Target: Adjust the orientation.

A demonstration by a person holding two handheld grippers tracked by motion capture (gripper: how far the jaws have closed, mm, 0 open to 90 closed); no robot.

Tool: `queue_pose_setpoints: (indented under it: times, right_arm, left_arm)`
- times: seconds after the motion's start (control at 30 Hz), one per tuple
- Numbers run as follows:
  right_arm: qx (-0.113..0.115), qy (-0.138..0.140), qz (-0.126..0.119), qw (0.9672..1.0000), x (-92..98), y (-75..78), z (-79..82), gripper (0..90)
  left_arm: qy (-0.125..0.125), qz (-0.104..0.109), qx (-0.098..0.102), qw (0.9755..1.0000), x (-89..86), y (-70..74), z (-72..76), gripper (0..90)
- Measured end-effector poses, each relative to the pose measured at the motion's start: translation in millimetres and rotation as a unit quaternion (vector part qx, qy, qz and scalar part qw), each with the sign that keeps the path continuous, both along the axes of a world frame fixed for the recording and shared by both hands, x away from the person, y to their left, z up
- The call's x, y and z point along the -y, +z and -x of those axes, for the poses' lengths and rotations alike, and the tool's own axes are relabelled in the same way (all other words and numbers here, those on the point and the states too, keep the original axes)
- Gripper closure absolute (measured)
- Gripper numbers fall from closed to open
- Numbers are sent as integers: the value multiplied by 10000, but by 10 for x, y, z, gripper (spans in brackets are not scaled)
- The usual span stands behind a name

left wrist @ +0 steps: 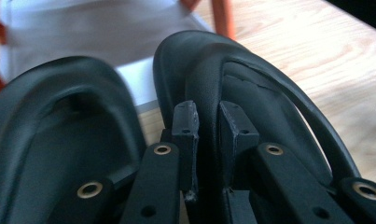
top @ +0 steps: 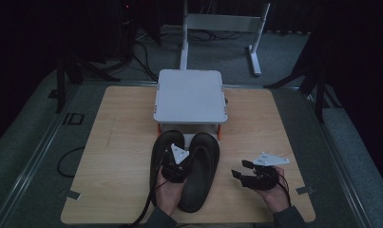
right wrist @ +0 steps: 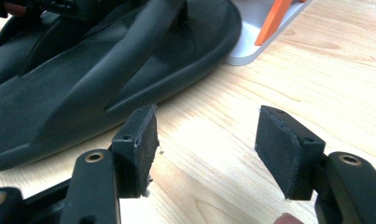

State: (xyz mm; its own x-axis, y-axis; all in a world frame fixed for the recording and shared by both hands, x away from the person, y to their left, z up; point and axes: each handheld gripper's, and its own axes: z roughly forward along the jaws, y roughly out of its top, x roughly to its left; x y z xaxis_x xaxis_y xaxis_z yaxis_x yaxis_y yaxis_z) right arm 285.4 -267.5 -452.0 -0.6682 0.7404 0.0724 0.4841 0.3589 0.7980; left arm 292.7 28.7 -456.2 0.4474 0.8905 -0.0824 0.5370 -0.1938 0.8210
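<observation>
left claw (left wrist: 206, 123) tight on sandal strap (left wrist: 209, 79)

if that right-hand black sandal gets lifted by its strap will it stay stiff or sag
The right-hand sandal looks like moulded foam or rubber, so probably light, and its long sole may droop somewhat. The left gripper is shut on its strap, a thin band that likely bends. Its matte surface suggests little slipping, and lying flat it shouldn't roll.

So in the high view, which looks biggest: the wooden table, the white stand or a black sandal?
1. wooden table
2. white stand
3. right black sandal
The left black sandal is partly hidden by the hand, so the two sandals can't be ranked.
</observation>
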Motion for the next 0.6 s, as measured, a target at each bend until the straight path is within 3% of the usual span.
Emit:
queue_pose_setpoints:
  times: [0.17,0.33,0.43,0.57,0.6]
  right_arm:
    - [-15,33,-5,10000,-29,-14,-26,387]
    - [-92,192,27,9998,-176,-64,-95,396]
    - [-168,436,70,9989,-342,-96,-122,407]
    - [-166,734,146,9971,-512,-120,-112,431]
    - [-183,780,180,9966,-549,-129,-111,473]
  left_arm:
    - [14,-31,-14,10000,-10,-26,-36,750]
    - [-56,-23,370,9993,-78,79,30,597]
    - [-20,-10,425,9991,-206,119,62,572]
    - [-169,134,133,9997,-392,87,50,600]
    - [-231,151,71,9996,-419,64,53,612]
